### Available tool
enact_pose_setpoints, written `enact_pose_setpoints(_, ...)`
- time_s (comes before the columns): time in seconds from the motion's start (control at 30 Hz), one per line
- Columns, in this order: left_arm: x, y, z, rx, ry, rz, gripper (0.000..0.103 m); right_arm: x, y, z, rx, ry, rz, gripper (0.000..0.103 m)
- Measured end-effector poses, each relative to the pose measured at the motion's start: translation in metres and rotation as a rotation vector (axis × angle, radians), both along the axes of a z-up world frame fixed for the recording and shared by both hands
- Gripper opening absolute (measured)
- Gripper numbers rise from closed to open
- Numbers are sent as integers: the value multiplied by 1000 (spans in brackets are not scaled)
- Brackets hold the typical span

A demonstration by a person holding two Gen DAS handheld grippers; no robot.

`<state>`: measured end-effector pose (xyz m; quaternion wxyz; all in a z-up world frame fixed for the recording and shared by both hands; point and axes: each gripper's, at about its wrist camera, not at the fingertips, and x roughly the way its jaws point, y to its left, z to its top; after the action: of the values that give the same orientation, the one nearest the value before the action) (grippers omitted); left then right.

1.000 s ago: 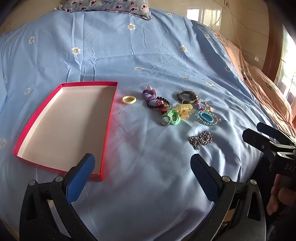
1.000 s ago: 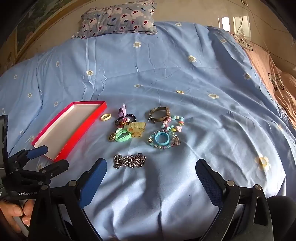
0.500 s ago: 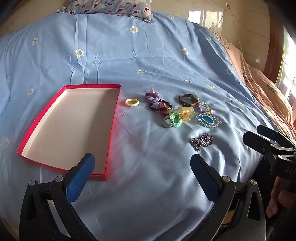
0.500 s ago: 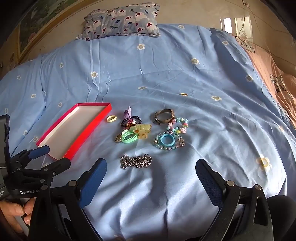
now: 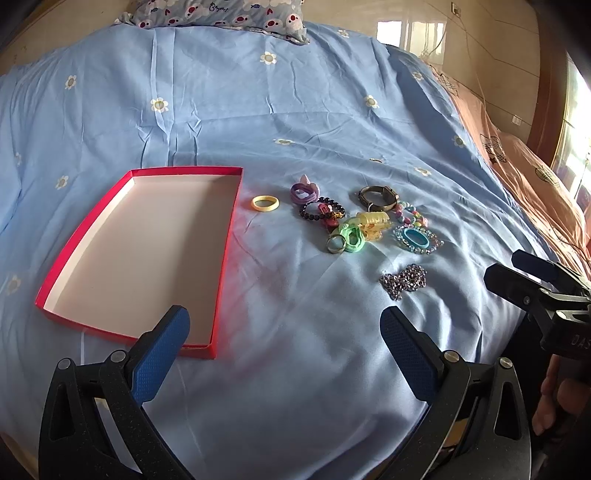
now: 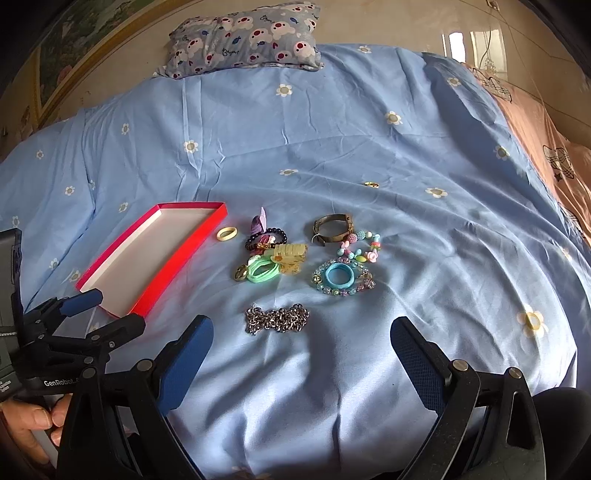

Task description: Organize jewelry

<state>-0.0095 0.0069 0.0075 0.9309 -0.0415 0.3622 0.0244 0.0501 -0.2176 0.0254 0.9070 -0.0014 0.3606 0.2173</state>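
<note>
Two tools in view, both held above the near edge of the bed, both with jaws spread wide and gripping nothing. Left tool low over the blue sheet, just in front of the near short end of the red box. Right tool low over the sheet, directly in front of the silver chain; chain lying bunched, apart from the fingers.

Red box lying open-topped on the sheet, pale interior bare. Jewelry laid to its right, all outside it:
- Yellow ring alone, nearest the box wall, not touching it.
- Purple hair tie touching the dark bead bracelet.
- Green hair tie with a metal ring against it, beside a yellow hair clip.
- Bronze bangle farthest back, pastel bead bracelet just in front of it.
- Blue hair tie resting inside a clear crystal bracelet.
- Small gold item lying well apart, farther up the bed; too small to identify.

Patterned pillow at the head of the bed. Orange blanket along the right side.
</note>
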Motion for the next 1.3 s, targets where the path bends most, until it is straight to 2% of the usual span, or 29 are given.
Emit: enact_pose_setpoints(1.3, 0, -4, -4, 4, 3, 3, 103, 2, 4, 0, 13, 9, 20, 98)
